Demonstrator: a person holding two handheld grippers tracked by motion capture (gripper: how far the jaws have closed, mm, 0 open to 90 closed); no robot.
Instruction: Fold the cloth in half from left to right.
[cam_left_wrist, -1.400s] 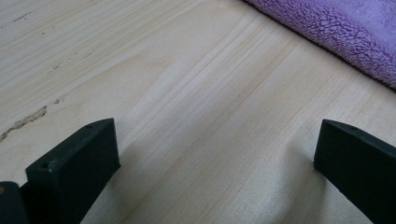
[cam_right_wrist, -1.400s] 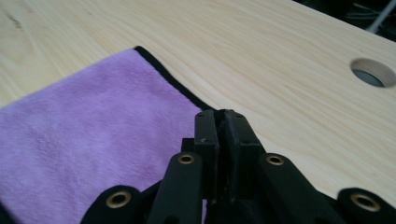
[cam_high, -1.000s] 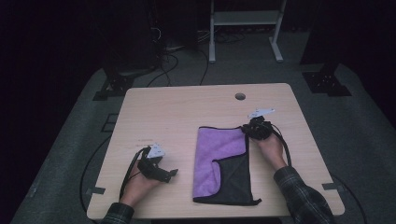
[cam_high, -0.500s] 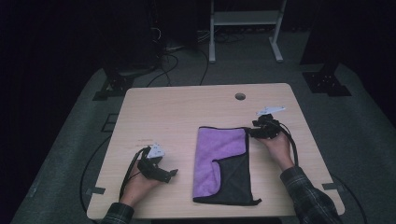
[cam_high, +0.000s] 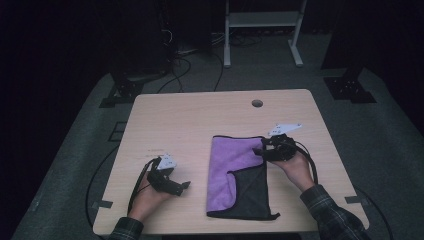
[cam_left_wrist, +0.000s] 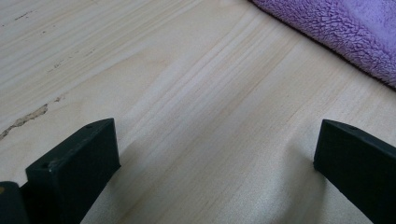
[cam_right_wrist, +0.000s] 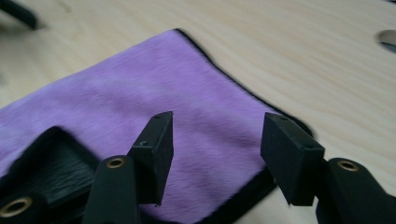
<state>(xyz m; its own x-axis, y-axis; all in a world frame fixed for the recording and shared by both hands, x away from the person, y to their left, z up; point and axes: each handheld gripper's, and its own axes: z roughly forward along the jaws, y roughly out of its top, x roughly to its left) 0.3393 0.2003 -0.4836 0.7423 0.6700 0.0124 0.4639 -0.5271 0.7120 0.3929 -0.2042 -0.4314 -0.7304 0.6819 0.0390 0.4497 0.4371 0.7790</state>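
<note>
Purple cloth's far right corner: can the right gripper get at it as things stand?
Probably yes. The right gripper hovers open just over the purple cloth, its fingers straddling the black-edged border near that corner, with only bare wooden table around it. Nothing appears to block the approach.

Both grippers, left (cam_high: 186, 185) and right (cam_high: 256, 150), hold jaws apart.

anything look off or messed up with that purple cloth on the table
Mostly tidy. The purple cloth lies flat on the table, but its near right part is turned over, showing a black underside. In the left gripper view, the table carries a small scuff. Nothing is spilled.
</note>
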